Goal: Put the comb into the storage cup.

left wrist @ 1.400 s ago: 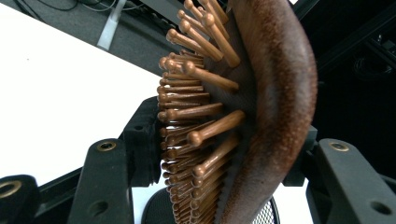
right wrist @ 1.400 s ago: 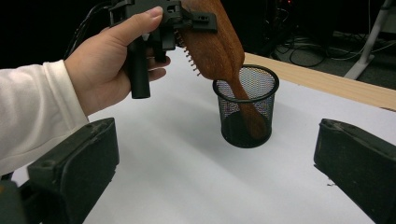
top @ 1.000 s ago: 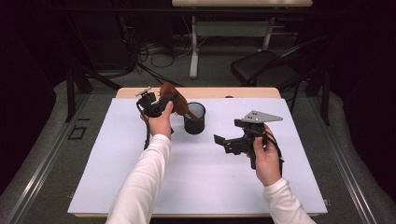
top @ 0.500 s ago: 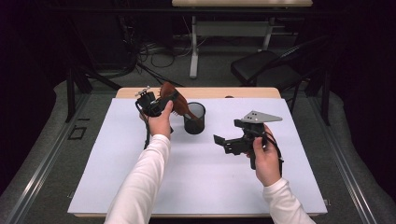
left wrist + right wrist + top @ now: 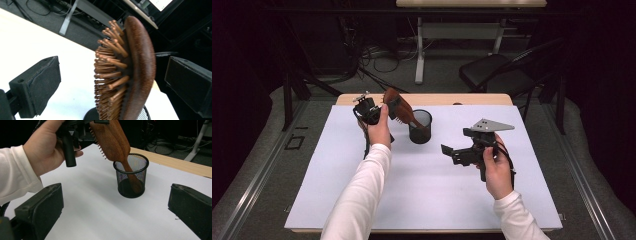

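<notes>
Nearest to you, your right gripper (image 5: 451,151) hovers above the white mat (image 5: 422,190) on the right side of the table, well apart from everything else. Its jaws stand wide apart with nothing between them, and in the right gripper view they frame the black mesh cup (image 5: 131,175) from a distance.

Farther out, toward the far left of the mat, your left gripper (image 5: 384,104) is held up beside the wooden hairbrush (image 5: 398,107). Its jaws have just been opening: in the left gripper view they stand on either side of the brush head (image 5: 130,72), with a clear gap on each side, so neither pad presses on it. The bristles (image 5: 110,75) face one jaw and the smooth rounded back faces the other.

The hairbrush stands handle-down in the mesh cup, tilted, with its handle reaching the bottom of the cup and its head leaning out over the rim toward your left hand (image 5: 46,147). The cup stands upright on the mat, just right of that hand.

Beyond the mat lies the bare wooden edge of the table (image 5: 437,99).
</notes>
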`<state>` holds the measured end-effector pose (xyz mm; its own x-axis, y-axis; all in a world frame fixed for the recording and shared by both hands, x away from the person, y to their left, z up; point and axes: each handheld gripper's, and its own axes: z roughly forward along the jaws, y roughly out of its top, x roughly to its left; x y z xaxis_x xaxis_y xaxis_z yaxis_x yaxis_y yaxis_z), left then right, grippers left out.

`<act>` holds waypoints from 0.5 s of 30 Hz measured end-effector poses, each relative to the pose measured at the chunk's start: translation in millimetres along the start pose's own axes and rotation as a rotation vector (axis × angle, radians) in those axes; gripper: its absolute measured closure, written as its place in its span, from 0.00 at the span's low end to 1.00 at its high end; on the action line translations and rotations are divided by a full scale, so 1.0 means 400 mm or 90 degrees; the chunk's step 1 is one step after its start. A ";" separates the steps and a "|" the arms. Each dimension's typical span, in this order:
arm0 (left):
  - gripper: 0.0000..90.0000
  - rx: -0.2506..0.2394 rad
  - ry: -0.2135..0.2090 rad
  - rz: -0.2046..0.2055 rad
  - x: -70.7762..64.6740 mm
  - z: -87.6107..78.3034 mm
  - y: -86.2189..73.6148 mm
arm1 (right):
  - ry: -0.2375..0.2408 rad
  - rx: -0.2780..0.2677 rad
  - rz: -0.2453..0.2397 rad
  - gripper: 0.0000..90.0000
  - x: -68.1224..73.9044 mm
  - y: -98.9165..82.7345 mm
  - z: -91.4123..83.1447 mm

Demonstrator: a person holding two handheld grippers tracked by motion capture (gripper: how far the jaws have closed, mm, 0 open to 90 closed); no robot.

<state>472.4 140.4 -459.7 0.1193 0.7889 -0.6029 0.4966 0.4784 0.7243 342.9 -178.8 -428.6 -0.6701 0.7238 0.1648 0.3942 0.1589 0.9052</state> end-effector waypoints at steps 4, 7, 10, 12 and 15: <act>0.01 -0.001 0.004 -0.002 0.002 -0.007 0.005 | 0.000 0.002 0.000 0.00 -0.001 -0.001 0.001; 0.01 -0.007 0.001 0.002 -0.003 -0.014 0.008 | -0.001 0.002 0.000 0.00 -0.001 -0.001 0.001; 0.01 -0.003 -0.005 0.017 -0.006 -0.020 0.010 | -0.002 0.001 0.000 0.00 -0.003 -0.001 0.001; 0.01 -0.003 -0.008 0.018 -0.007 -0.023 0.012 | -0.002 0.001 0.000 0.00 -0.004 -0.001 0.001; 0.01 0.002 -0.010 0.028 -0.008 -0.030 0.016 | -0.003 0.000 0.001 0.00 -0.004 -0.001 0.000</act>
<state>464.8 145.5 -449.2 0.1542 0.8028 -0.5759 0.4935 0.4424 0.7488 344.0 -180.0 -429.2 -0.6665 0.7273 0.1639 0.3954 0.1584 0.9048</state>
